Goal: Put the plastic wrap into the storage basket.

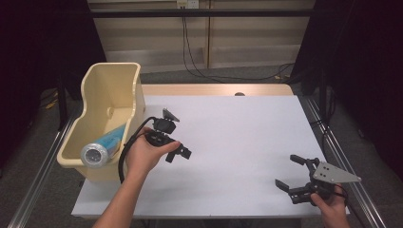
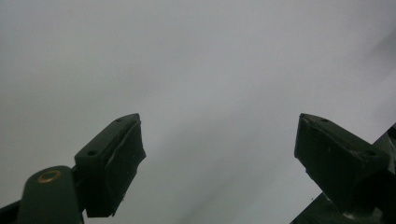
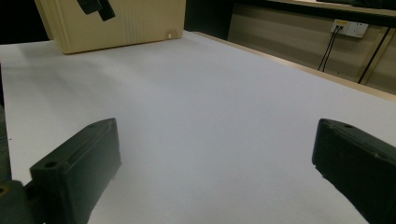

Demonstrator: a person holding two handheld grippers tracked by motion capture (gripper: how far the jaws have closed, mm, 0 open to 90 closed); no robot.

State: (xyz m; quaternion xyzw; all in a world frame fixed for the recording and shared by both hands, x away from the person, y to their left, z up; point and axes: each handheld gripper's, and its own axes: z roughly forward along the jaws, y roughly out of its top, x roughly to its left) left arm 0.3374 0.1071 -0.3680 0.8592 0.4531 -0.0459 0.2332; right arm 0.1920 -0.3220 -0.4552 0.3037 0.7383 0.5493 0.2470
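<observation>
My left gripper (image 1: 177, 154) hovers over the white table (image 1: 237, 133) just right of a cream plastic bin (image 1: 114, 90), pointing down toward the sheet. In the left gripper view its jaws (image 2: 219, 149) stand open with only bare white surface between them. A blue tube with a silver round end (image 1: 100, 147) lies slanted inside the bin, poking over its near rim. My right gripper (image 1: 288, 172) rests low at the table's near right corner, open and empty. The right gripper view (image 3: 215, 163) looks across the table to the bin (image 3: 116, 23).
The bin sits at the table's left edge, partly overhanging it. A wooden strip (image 1: 214, 89) runs along the far edge. Cables (image 1: 195, 57) hang down the wall behind, and metal rails (image 1: 342, 156) flank the table. The other gripper's fingertips (image 3: 95, 7) show before the bin.
</observation>
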